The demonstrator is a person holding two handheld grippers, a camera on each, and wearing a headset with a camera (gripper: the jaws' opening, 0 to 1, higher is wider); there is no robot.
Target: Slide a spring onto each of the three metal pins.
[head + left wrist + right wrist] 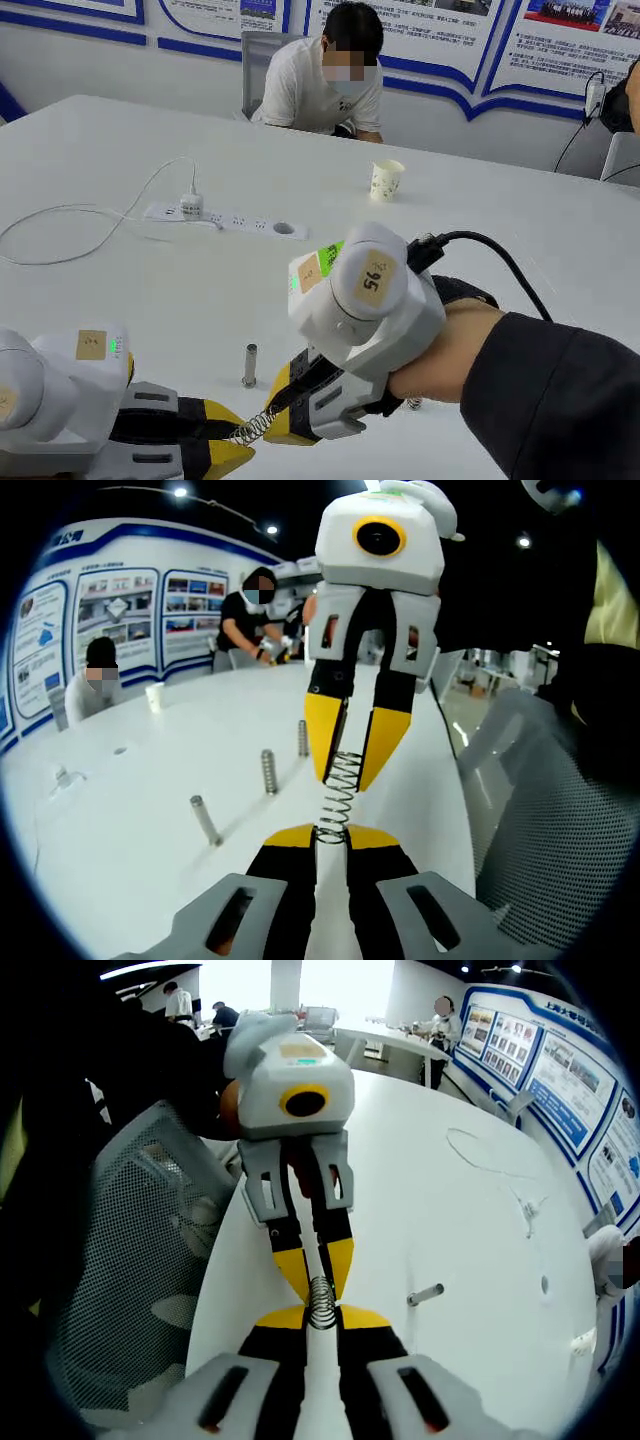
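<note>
While L gripper (235, 442) fingers clamp one end of the spring (252, 426), R gripper (274, 413) fingers pinch the other. Upright pin (250, 364) stands on counter (150, 300) just beyond the fingertips.

The left tongs (232, 442) reach toward the spring (254, 426) from its lower left, lying nearly level, with the jaws pinched on one end of it. The right tongs (283, 408) slant down from the right of the spring and nip its other end, so the 2 sets of tips face each other almost nose to nose. A bare hand (440, 352) wraps the right tool's grip to the right of the spring, and the forearm is in a dark sleeve (555, 400).
</note>
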